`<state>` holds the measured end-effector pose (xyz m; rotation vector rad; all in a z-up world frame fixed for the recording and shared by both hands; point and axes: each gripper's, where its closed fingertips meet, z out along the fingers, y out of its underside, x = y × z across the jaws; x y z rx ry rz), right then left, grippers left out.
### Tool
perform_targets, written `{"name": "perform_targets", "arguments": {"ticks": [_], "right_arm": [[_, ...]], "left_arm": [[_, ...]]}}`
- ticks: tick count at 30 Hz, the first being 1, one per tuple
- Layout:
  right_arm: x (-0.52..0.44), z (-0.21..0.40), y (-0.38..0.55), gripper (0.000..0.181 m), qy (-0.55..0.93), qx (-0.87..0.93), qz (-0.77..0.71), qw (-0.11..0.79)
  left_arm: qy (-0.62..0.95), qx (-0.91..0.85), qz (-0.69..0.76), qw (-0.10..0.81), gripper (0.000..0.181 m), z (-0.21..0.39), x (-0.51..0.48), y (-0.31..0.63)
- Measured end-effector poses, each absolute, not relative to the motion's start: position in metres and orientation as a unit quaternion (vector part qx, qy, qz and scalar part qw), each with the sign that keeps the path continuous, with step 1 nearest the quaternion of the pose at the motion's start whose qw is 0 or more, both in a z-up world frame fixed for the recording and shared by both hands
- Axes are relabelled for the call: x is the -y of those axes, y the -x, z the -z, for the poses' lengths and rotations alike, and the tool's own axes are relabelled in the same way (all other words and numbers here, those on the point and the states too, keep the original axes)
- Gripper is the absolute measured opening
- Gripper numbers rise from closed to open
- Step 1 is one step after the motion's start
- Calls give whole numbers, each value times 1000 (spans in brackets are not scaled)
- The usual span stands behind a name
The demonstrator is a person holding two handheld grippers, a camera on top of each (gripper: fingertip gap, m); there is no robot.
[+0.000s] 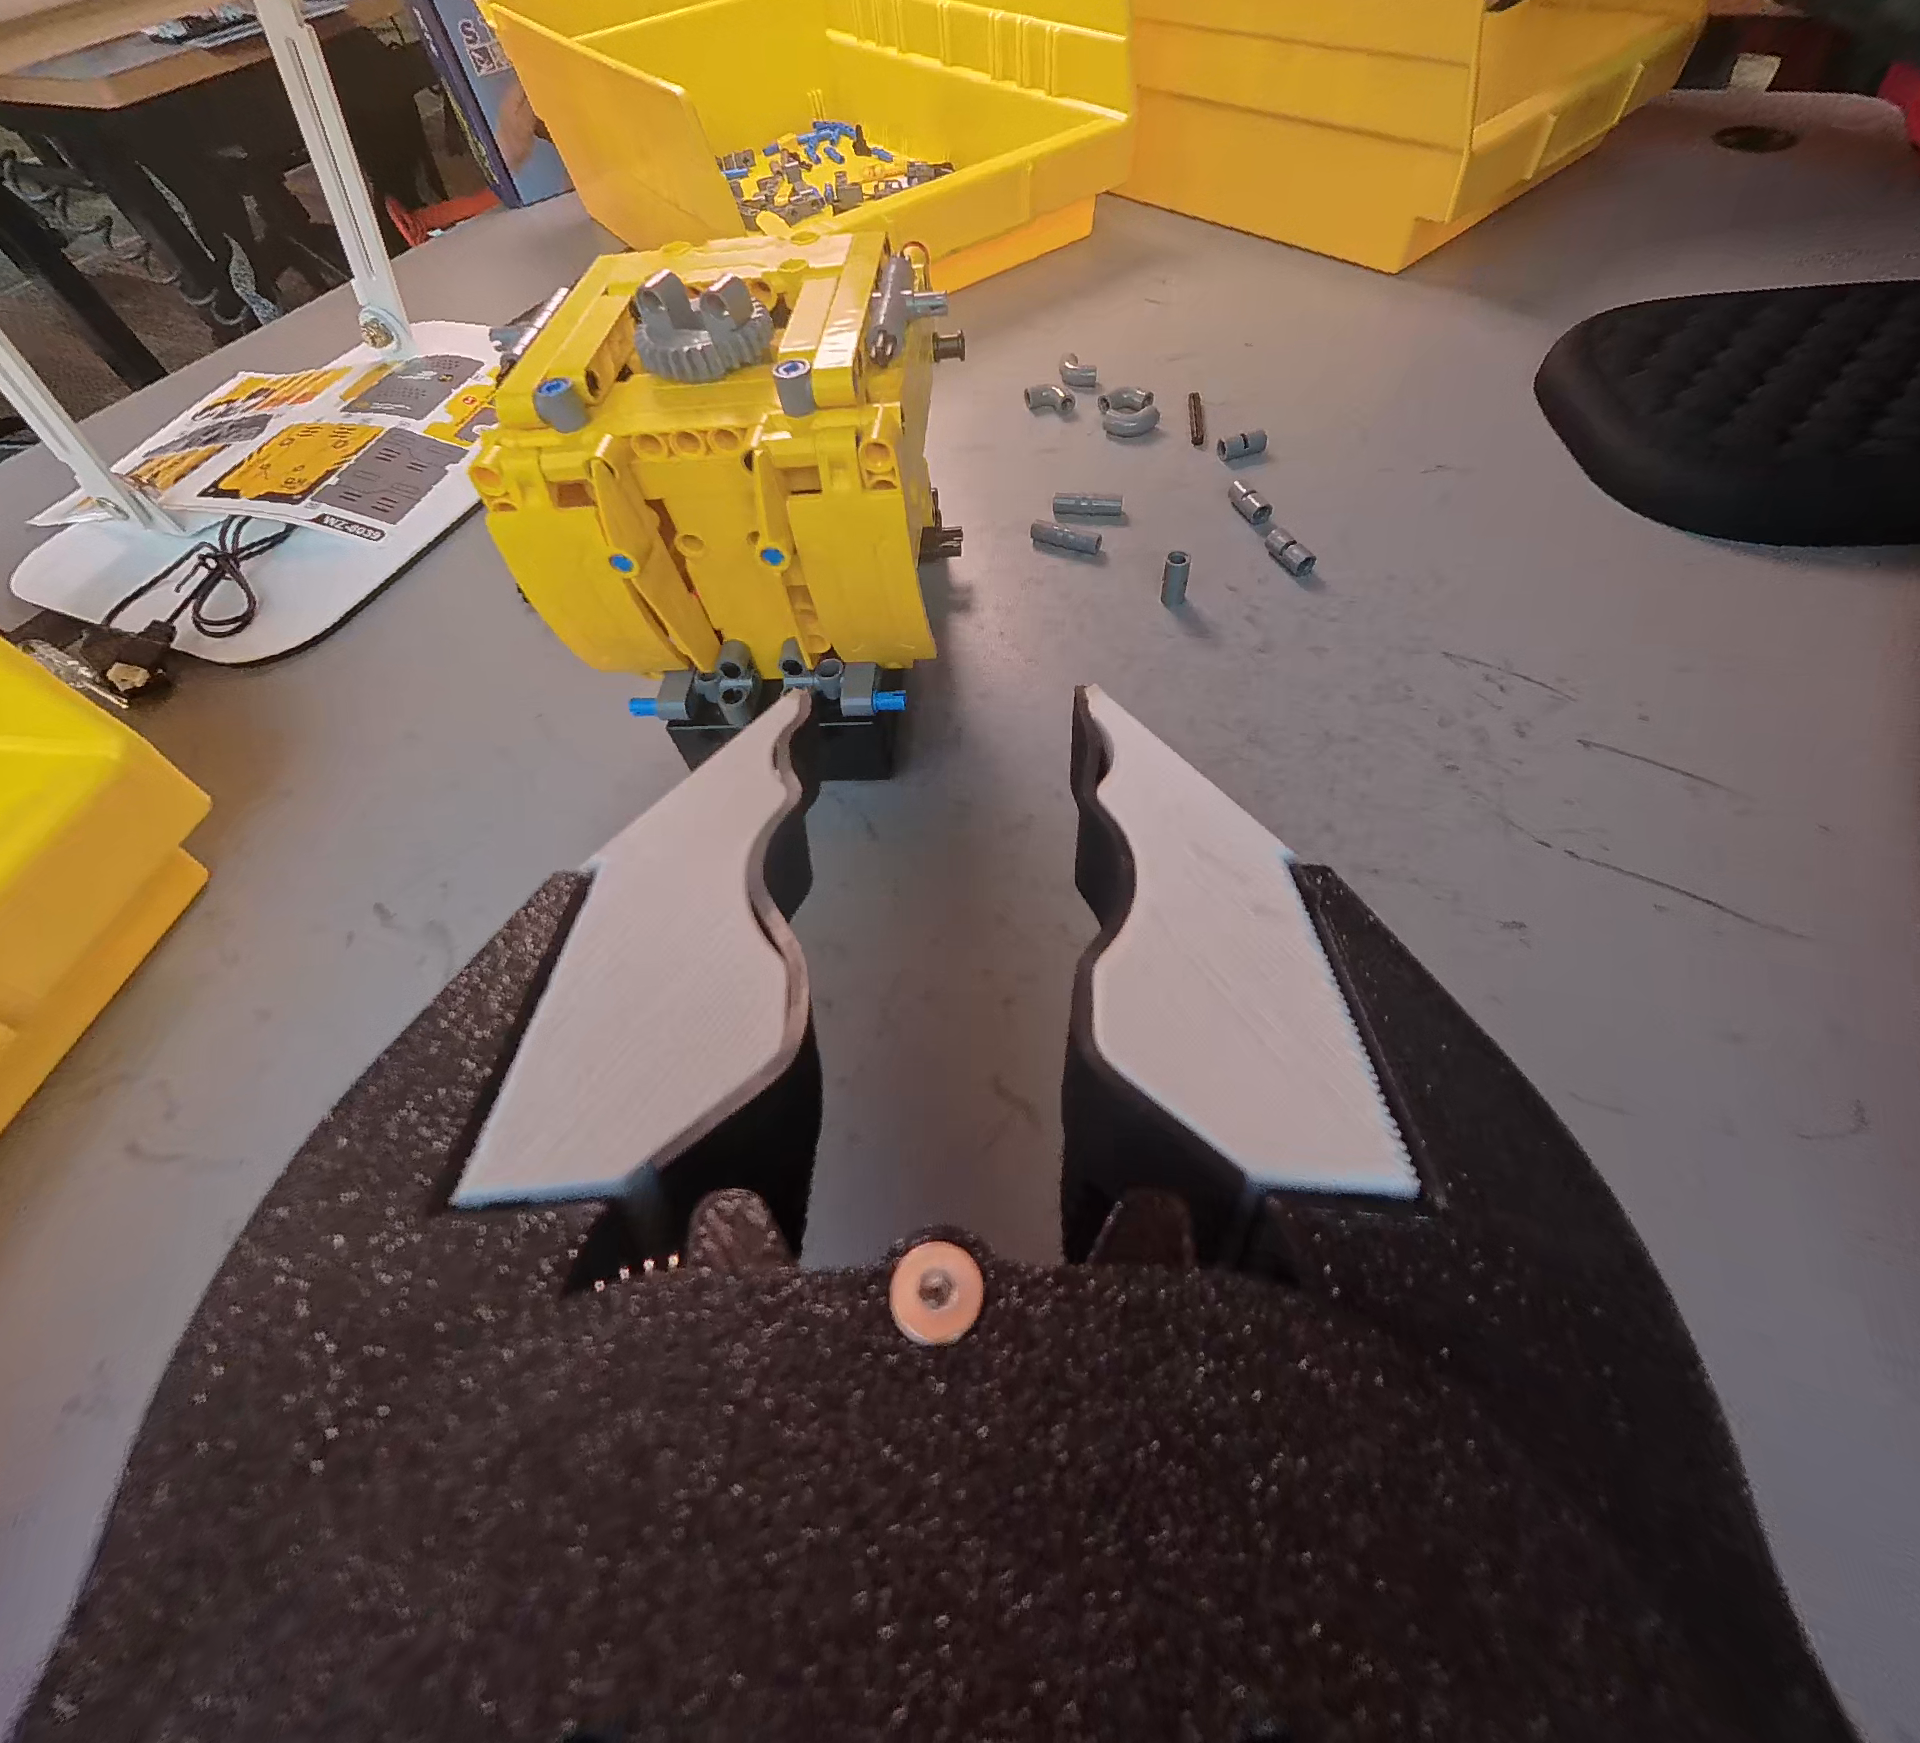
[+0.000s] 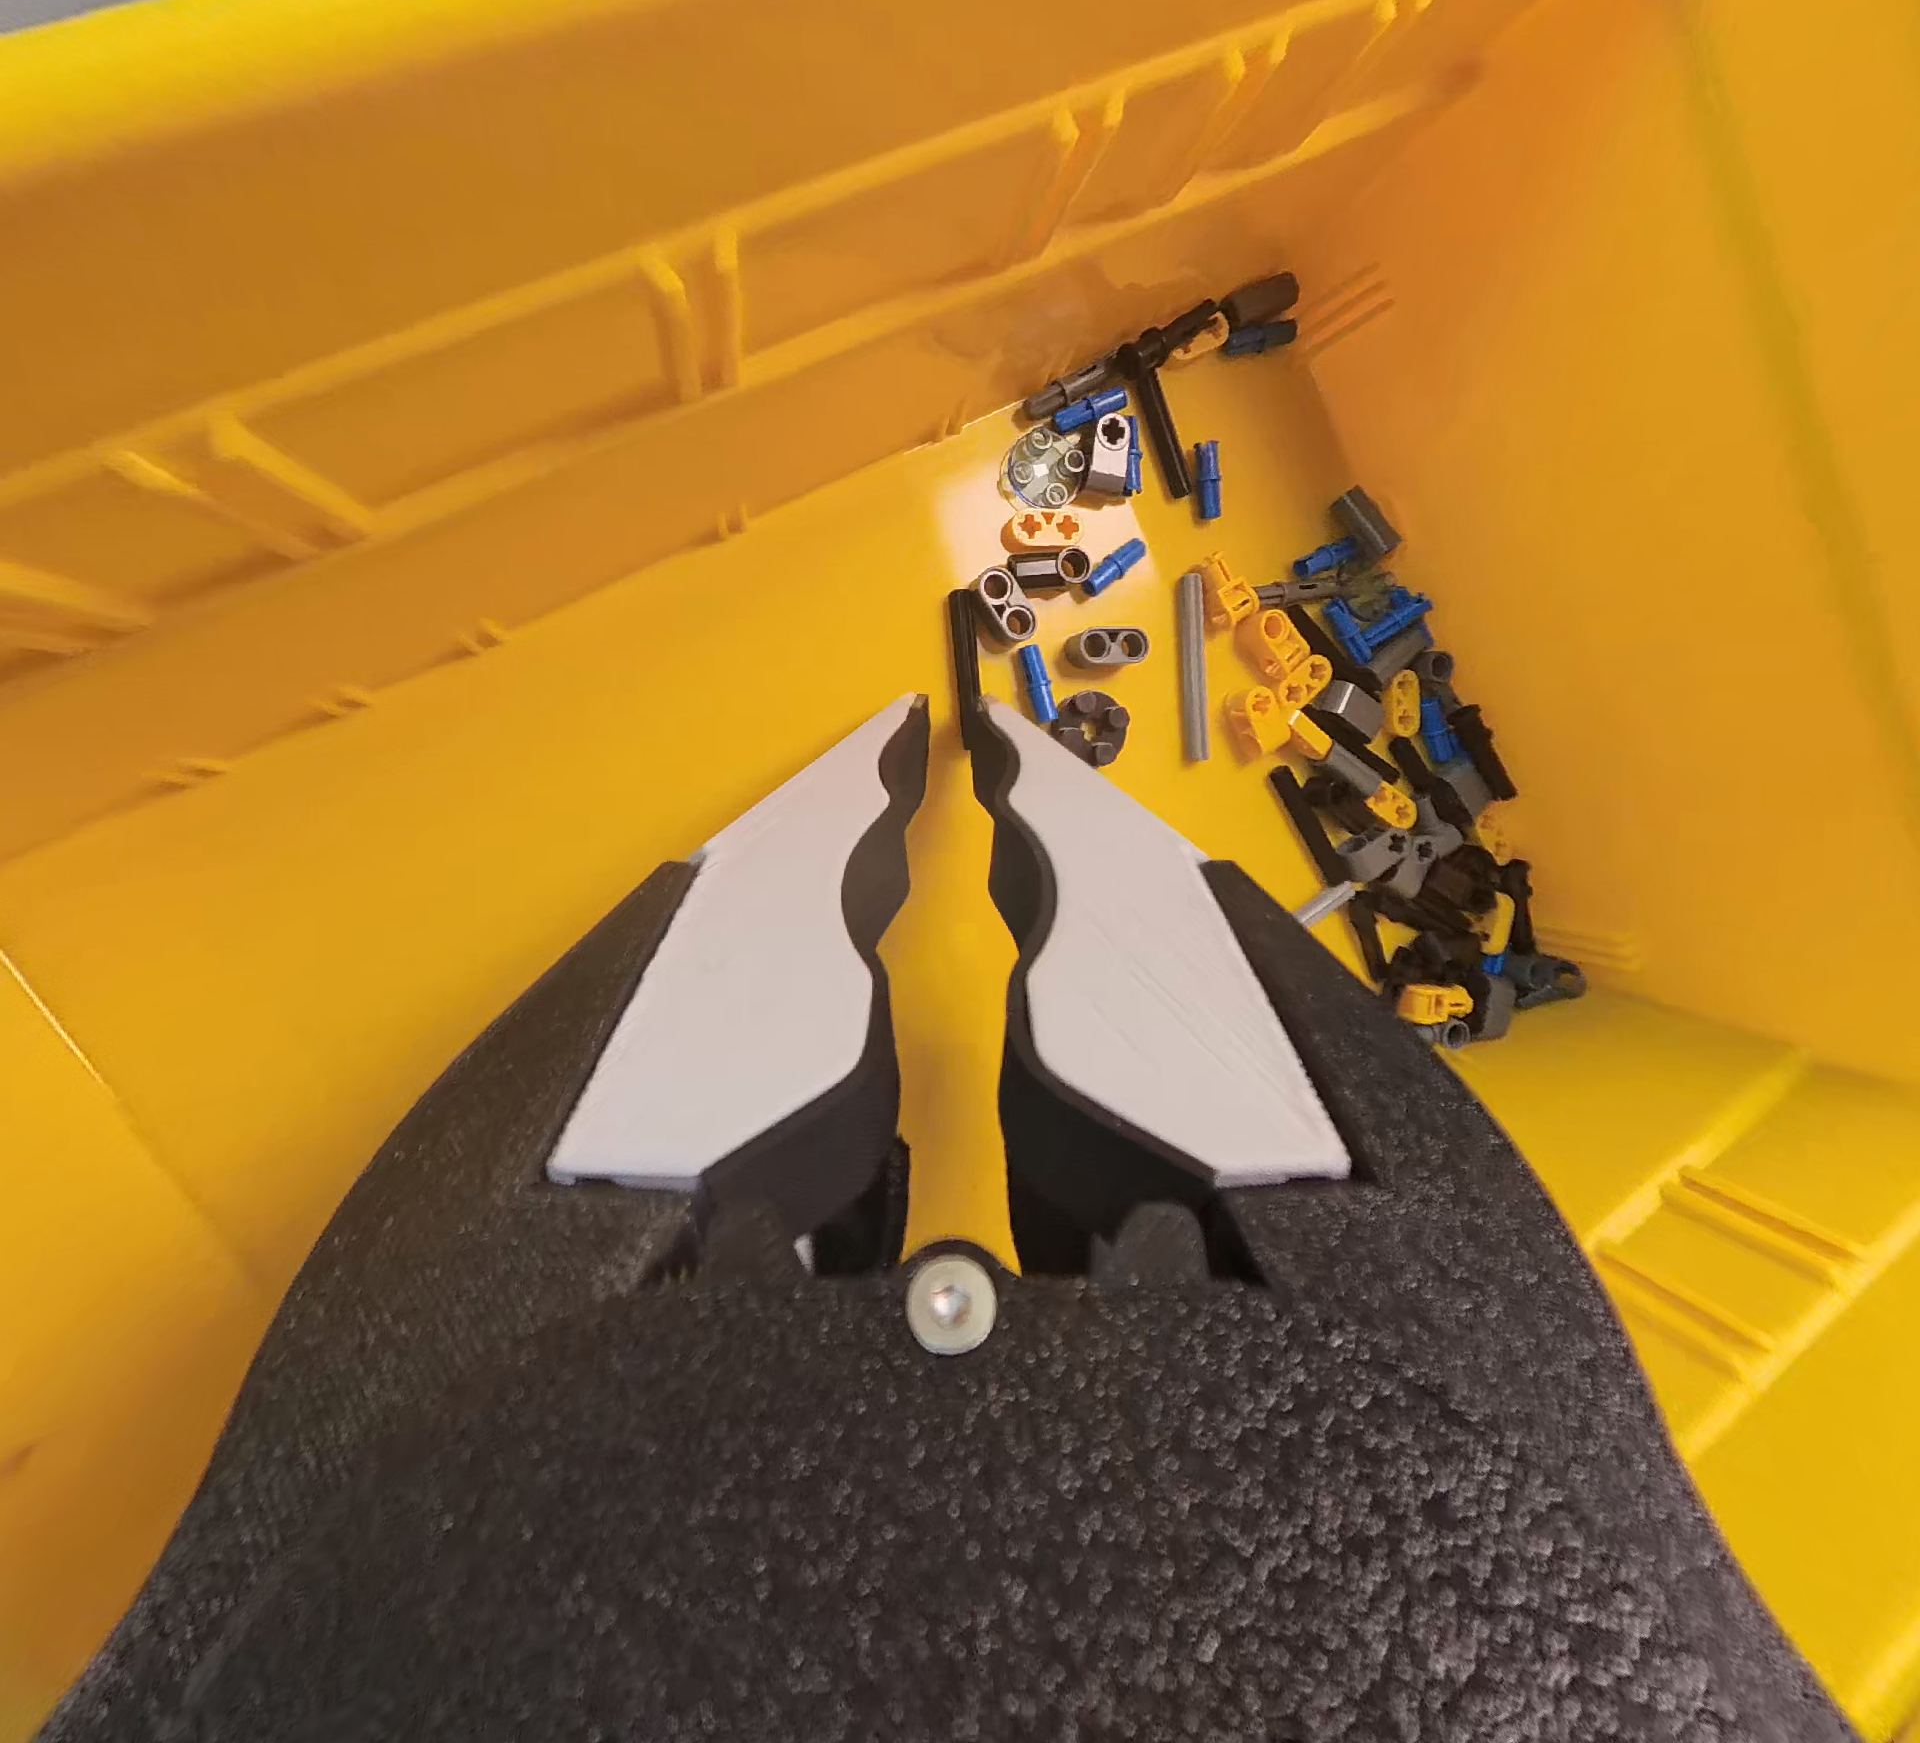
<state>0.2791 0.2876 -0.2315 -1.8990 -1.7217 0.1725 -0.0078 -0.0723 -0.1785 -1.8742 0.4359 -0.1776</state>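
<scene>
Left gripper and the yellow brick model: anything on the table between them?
Nothing. In the left wrist view the open left gripper sits just short of the yellow brick model, only bare grey table between; loose grey connectors lie off right.

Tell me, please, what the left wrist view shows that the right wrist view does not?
Only the left wrist view shows the yellow brick-built model on the grey table, loose grey connector pieces, an instruction sheet, and the open left gripper before the model. Only the right wrist view shows the right gripper, nearly closed over a black axle, inside a bin beside a heap of small parts. Both show a yellow bin.
</scene>
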Motion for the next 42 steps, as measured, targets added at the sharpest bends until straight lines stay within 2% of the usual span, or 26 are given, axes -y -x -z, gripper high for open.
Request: {"name": "perform_targets", "arguments": {"ticks": [8, 11, 13, 16, 18, 21, 28, 34, 42], "right_arm": [[-292, 237, -277, 4, 774, 570, -174, 214], [-291, 236, -279, 3, 774, 573, -165, 212], [-290, 217, -269, 3, 751, 580, -148, 278], [-248, 137, -235, 3, 661, 586, -196, 425], [-195, 99, -214, 3, 579, 635, -192, 475], [-125, 79, -186, 3, 483, 704, -141, 502], [-8, 109, -120, 3, 356, 779, -177, 485], [24, 132, -100, 3, 338, 790, -213, 465], [28, 127, -96, 3, 332, 784, -221, 475]], "left_arm": [[797, -186, 76, 570, 47, 178, 73, 8], [796, -189, 78, 570, 47, 177, 74, 6], [791, -182, 100, 575, 46, 172, 74, 1], [776, -163, 145, 592, 43, 154, 72, -11], [764, -144, 192, 599, 40, 139, 68, -23], [745, -148, 253, 600, 35, 119, 59, -52], [746, -191, 279, 574, 31, 104, 30, -103], [757, -208, 257, 564, 17, 114, 30, -102], [763, -256, 212, 555, 18, 120, 34, -100]]}}
